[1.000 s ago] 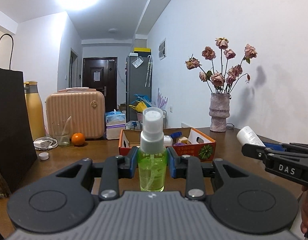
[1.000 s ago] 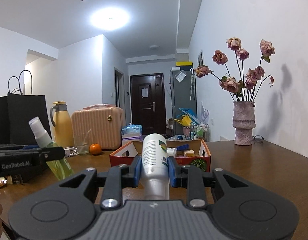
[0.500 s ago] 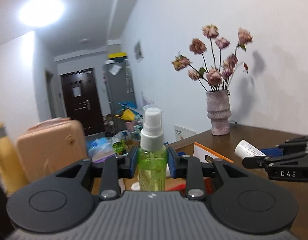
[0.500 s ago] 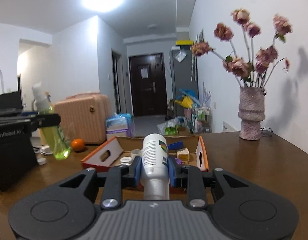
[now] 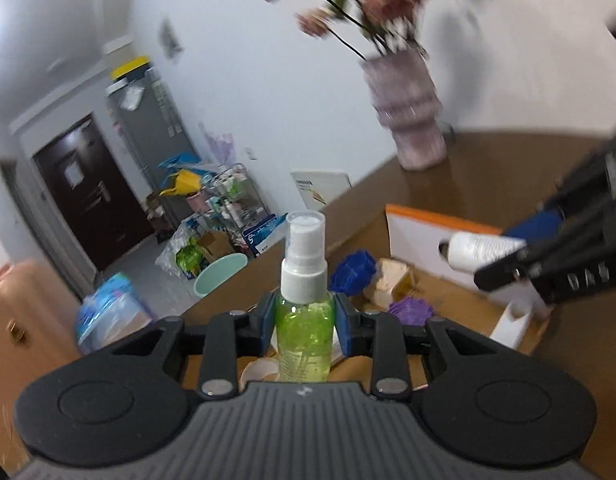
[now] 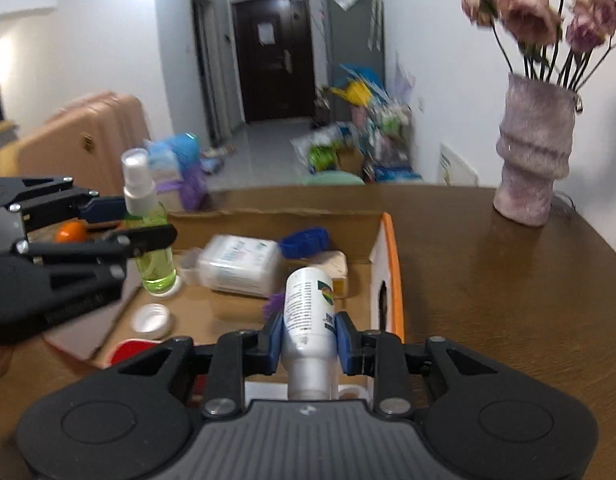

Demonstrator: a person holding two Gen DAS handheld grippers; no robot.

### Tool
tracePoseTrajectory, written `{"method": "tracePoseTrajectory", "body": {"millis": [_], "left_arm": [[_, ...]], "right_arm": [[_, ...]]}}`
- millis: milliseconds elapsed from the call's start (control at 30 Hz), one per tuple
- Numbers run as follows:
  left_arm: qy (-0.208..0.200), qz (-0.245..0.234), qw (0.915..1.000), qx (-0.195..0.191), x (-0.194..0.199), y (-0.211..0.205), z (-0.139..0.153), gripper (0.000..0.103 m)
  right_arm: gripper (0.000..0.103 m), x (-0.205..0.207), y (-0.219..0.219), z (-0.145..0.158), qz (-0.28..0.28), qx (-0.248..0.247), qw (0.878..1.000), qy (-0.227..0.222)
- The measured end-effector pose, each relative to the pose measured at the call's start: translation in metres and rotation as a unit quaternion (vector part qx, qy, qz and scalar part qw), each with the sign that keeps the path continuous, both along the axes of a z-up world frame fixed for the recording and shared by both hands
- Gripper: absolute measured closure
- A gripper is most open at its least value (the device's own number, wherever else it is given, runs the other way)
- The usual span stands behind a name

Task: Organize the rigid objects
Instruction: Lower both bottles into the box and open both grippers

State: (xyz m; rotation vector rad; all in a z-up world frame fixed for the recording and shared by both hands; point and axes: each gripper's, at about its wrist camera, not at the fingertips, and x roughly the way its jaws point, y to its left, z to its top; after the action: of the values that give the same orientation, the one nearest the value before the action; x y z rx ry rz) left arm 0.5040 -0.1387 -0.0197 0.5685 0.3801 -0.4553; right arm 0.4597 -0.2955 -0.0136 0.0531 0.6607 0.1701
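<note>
My left gripper (image 5: 306, 326) is shut on a green spray bottle (image 5: 305, 320) with a white pump top, held upright over the open cardboard box (image 5: 423, 236). From the right wrist view the same green spray bottle (image 6: 150, 236) hangs above the box's left part, in the left gripper (image 6: 136, 220). My right gripper (image 6: 308, 344) is shut on a white bottle (image 6: 309, 316) with a printed label, over the box's near right corner. That white bottle (image 5: 483, 250) shows at the right of the left wrist view, in the right gripper (image 5: 519, 256).
The cardboard box (image 6: 387, 248) with an orange rim holds a white pack (image 6: 240, 264), a blue thing (image 6: 304, 242), a purple thing (image 5: 411, 308) and white caps (image 6: 152, 320). A vase of dried roses (image 6: 535, 156) stands on the brown table (image 6: 487, 280) at right. A pink suitcase (image 6: 88, 136) stands behind at left.
Both grippers have swept forward to above the box, each still holding its bottle. The left gripper has rolled, so the room now looks tilted in its view.
</note>
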Motion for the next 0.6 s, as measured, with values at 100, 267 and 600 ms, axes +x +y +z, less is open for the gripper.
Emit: {"method": "tracePoseTrajectory", "body": {"millis": [100,267,600], "left_arm": [[0.021,-0.012,0.9993,0.027,0.018,-0.009,-0.022,0.071],[0.064,-0.013,0.9976,0.023,0.033,-0.010,-0.037,0.068],[0.115,-0.006,0.9916,-0.058,0.026,0.020,-0.007,0.049]], "right_arm": [[0.076,0.027,-0.001,-0.013,-0.014,0.010,0.999,0.036],[0.076,0.055,0.003,-0.030,-0.030,-0.011,0.998,0.055],[0.076,0.065,0.008,-0.018,-0.033,-0.023,0.998,0.040]]}}
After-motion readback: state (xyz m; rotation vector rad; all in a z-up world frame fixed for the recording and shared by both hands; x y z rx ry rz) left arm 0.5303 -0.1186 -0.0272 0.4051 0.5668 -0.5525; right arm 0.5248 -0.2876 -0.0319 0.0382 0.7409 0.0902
